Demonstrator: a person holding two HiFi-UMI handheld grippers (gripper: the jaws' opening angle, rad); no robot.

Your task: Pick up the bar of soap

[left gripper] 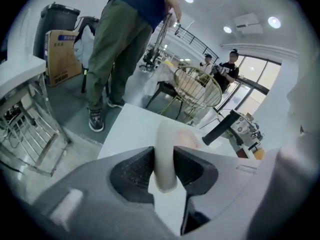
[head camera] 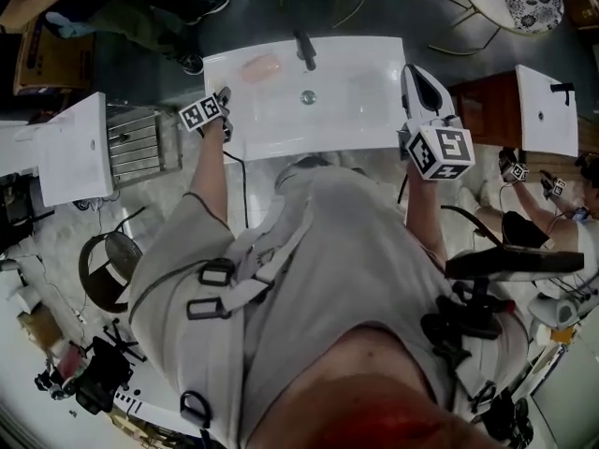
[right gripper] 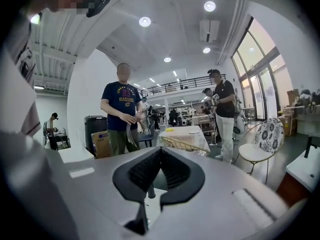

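The person [head camera: 309, 279] in a grey top crossed by black harness straps leans over a white bench [head camera: 365, 124] with a basin sunk into it, a gripper in each hand.

The left gripper [left gripper: 164, 156] tilts downward over the front left part of the bench. Its dark pads are clamped on either side of a pale, round-ended bar of soap [left gripper: 165, 134], which stands on edge between them. From here I cannot tell whether the bar touches the bench.

The right gripper [right gripper: 160, 151] sits over the bench's right edge, pointing roughly level. Its jaws are pressed together at the tips with nothing caught between them.

Farther in, a round drain [head camera: 308, 96] marks the middle of the basin. Behind it a black faucet [head camera: 305, 50] rises from the back rim. Just to the left of the faucet, on the flat back part of the bench, lies a pinkish patch [head camera: 260, 66]; I cannot make out what it is.

Beyond the bench a bystander [left gripper: 117, 49] in green trousers and dark shoes stands on the grey floor. A cardboard box [left gripper: 62, 56] sits near that bystander's feet, against a dark bin. A wire chair [left gripper: 197, 89] stands farther back, towards the bright windows.
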